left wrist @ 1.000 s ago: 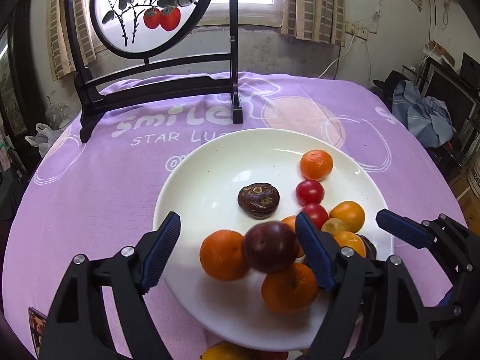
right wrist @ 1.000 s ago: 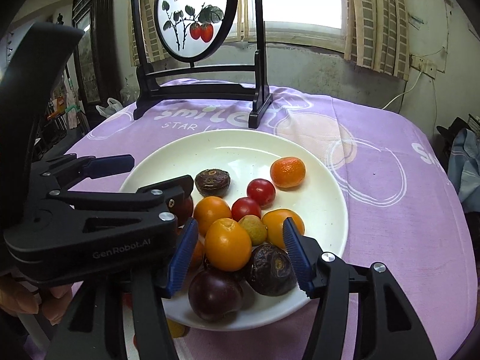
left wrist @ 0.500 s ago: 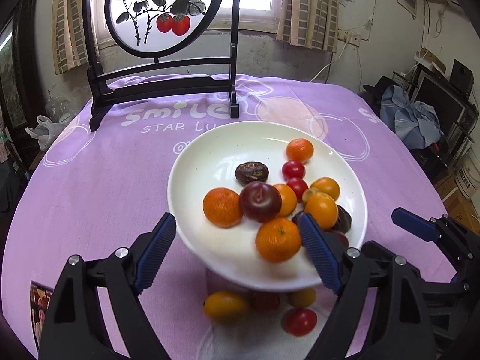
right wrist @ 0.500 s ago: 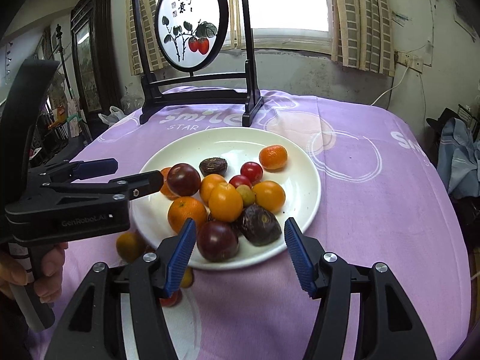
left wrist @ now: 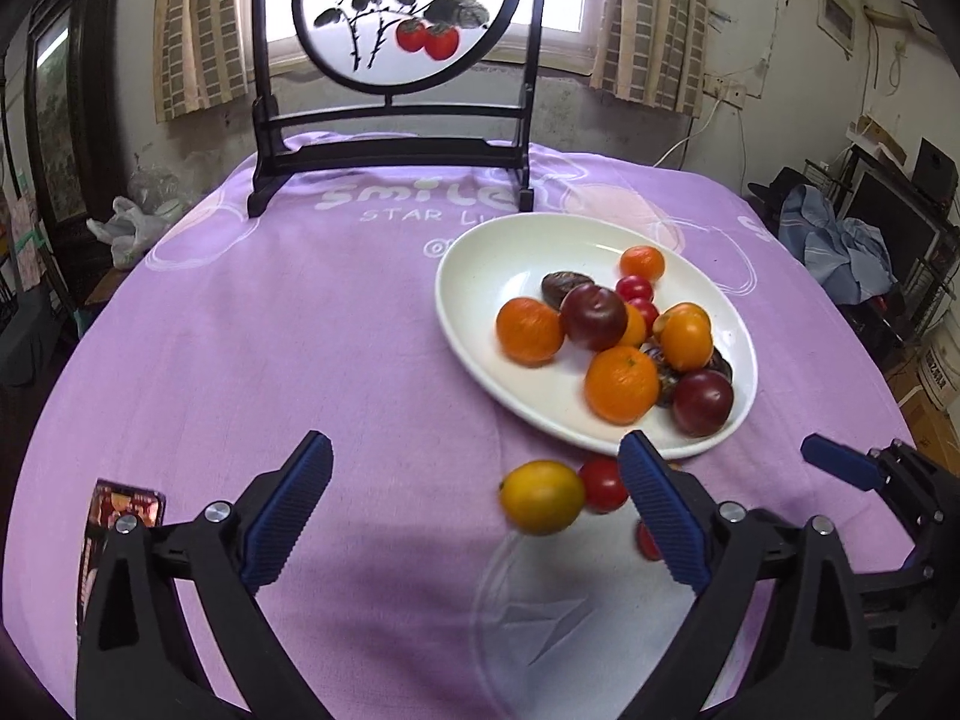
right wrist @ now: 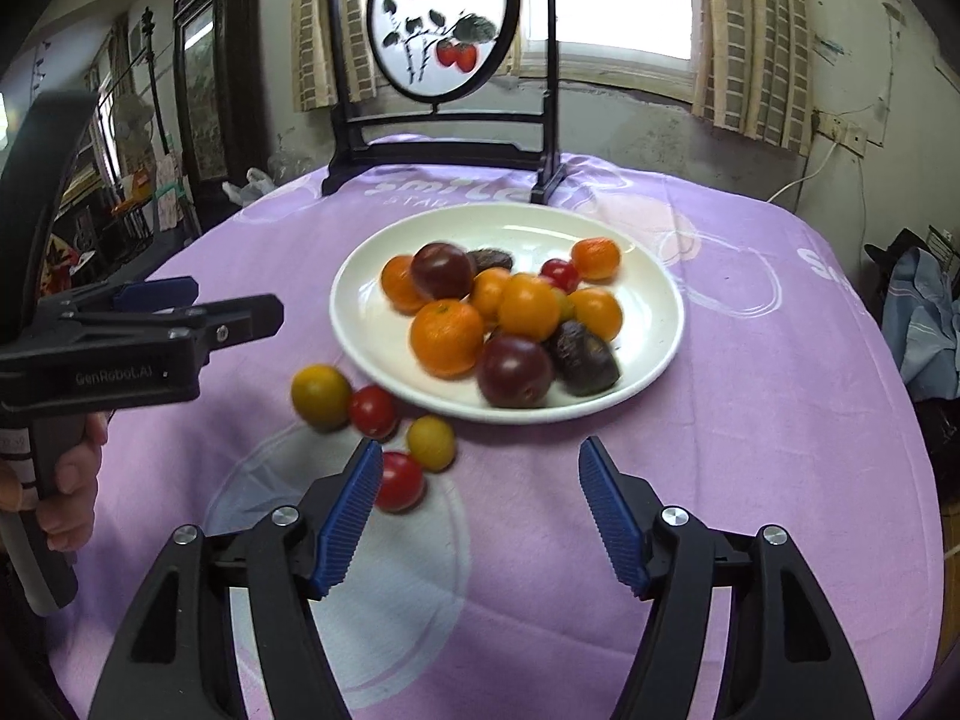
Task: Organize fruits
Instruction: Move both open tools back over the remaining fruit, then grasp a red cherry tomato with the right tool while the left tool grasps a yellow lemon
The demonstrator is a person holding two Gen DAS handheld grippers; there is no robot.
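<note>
**Both tools open over purple cloth, fruit ahead on & off plate**

Left tool (left wrist: 474, 495): jaws spread wide, nothing btwn the pads, and they've just been opening further. Only purple cloth of the tabletop (left wrist: 300, 330) lies in the gap. Just ahead and toward its right finger: a yellow-orange citrus (left wrist: 542, 497) on the cloth, slightly blurred, w/ a cherry tomato (left wrist: 602, 485) touching its far side. Another red tomato (left wrist: 647, 540) peeks out behind the right finger, mostly hidden. A printed packet (left wrist: 114, 516) sits outside the left finger, at the cloth's edge.

Right tool (right wrist: 480, 510): jaws roughly half open, also just been opening, empty; bare cloth btwn pads. Right beside its left finger, outside the gap, a second cherry tomato (right wrist: 399, 481). Slightly farther and left: a small yellow fruit (right wrist: 430, 443), then the tomato-and-citrus pair near the plate rim. So 4 fruits loose on the cloth, near the plate's front edge.

Farther ahead of both tools: white plate (right wrist: 660, 300) w/ the main heap – tangerine (right wrist: 447, 336), dark plum (right wrist: 515, 371) at the front, wrinkled passion fruit (right wrist: 581, 355) beside it, second plum (right wrist: 442, 270), more orange fruit and small tomatoes behind. For the left tool the plate is ahead and off to the right; for the right tool, nearly straight ahead.

Off to the right tool's left, a hand (right wrist: 60, 480) grips the left tool's handle.

Farthest: round painted screen on dark stand (left wrist: 396, 18) at the back of the tabletop, window w/ curtains behind.
</note>
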